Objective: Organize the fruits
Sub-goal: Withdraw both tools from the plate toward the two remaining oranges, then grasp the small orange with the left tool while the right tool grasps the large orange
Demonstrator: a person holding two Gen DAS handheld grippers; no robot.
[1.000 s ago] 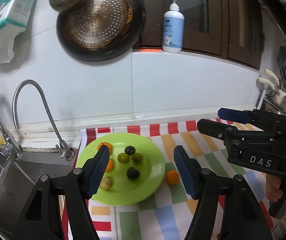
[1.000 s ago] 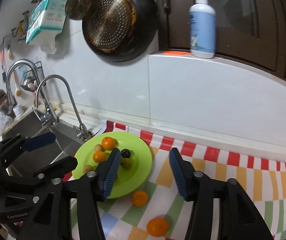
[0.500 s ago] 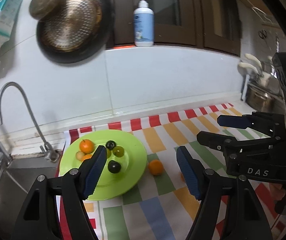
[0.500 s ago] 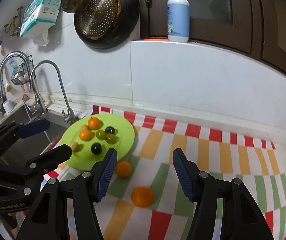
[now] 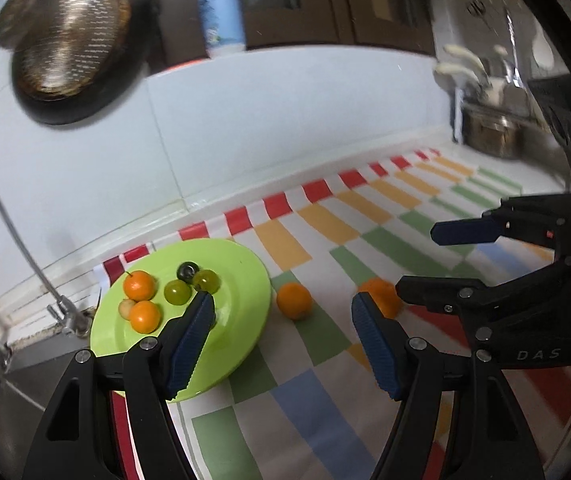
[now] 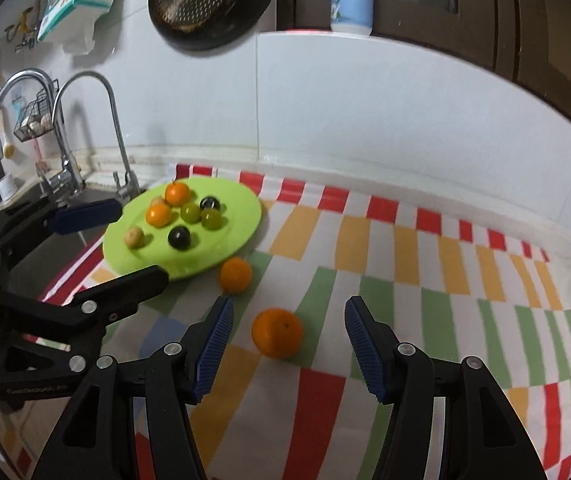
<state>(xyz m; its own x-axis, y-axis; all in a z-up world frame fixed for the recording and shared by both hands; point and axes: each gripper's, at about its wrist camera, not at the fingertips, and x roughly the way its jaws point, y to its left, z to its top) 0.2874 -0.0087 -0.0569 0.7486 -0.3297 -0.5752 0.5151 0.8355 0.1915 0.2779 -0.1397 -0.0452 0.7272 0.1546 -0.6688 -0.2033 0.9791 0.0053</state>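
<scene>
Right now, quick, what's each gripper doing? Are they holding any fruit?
Left gripper: open, holding nothing.
Right gripper: open, holding nothing; an orange lies on the cloth ahead between its jaws.

Plate (image 6: 245, 216): glossy green plastic look, smooth. Cloth (image 6: 405, 280) on bench: checked, slight sheen, smooth like oilcloth. Oranges (image 6: 277, 332) near: dimpled matt peel. Grapes (image 6: 190, 213): shiny skin. Faucet (image 6: 101, 80) far left: polished metal. Wall tiles (image 6: 365, 100): glossy white. Right gripper (image 6: 285, 344) fingers (image 6: 365, 348): ribbed blue pads, matt black plastic frame, metal rivets.
</scene>
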